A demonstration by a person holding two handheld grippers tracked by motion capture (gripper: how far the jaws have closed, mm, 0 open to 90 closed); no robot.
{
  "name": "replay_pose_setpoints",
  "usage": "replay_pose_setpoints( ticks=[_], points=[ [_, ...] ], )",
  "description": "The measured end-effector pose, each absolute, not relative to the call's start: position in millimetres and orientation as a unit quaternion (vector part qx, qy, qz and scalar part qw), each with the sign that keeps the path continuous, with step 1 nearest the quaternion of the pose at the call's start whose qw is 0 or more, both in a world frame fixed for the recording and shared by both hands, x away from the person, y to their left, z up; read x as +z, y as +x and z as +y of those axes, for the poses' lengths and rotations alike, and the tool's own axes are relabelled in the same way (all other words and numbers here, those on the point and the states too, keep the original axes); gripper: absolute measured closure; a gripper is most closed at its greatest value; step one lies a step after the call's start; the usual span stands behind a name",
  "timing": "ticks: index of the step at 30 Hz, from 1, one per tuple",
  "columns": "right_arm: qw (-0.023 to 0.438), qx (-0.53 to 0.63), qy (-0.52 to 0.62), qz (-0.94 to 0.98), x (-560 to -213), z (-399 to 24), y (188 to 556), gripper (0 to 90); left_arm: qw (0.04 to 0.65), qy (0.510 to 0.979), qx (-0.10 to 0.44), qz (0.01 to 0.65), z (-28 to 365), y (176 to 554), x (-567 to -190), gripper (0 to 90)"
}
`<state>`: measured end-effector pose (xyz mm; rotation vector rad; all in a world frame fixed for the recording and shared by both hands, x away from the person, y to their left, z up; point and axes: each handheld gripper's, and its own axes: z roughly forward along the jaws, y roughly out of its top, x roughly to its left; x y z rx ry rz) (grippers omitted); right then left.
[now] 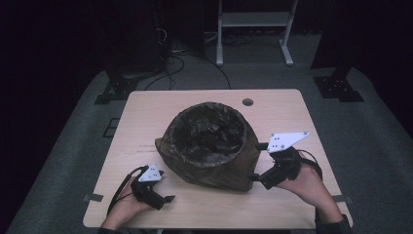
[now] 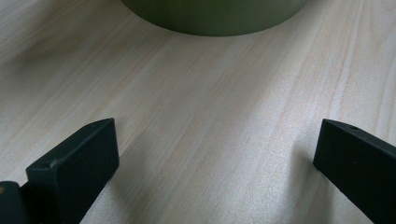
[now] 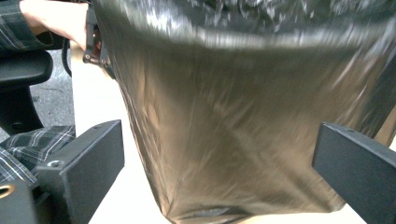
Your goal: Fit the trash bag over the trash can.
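A round bin lined with a dark brown plastic bag point(image 1: 209, 146) stands in the middle of the wooden table point(image 1: 146, 112); the bag drapes over its rim and down its sides. The bin's green base point(image 2: 215, 18) shows at the top of the left gripper view. My right gripper point(image 1: 257, 162) is open at the bag's right side, and the bag point(image 3: 243, 116) hangs just ahead between its jaws point(image 3: 217, 163). My left gripper point(image 1: 164, 187) is open over bare wood point(image 2: 215, 154) near the front left, short of the bin.
A round cable hole point(image 1: 248, 102) sits in the table behind the bin. A white frame point(image 1: 253, 19) and dark stand feet point(image 1: 114, 90) are on the floor beyond the table. A dark chair seat point(image 3: 23, 70) lies at the table's near side.
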<state>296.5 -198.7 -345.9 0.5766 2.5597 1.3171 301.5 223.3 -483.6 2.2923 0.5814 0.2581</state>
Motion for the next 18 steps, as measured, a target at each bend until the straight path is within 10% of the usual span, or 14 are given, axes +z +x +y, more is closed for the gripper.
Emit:
replay_pose_setpoints(
  ticks=[18],
  points=[
    [0.091, 0.446, 0.242, 0.857, -420.6, -211.3, 283.1, 1.7, 0.372, 0.894, 0.101, 0.227, 223.3, 301.5, -483.6, 0.0]
  ],
)
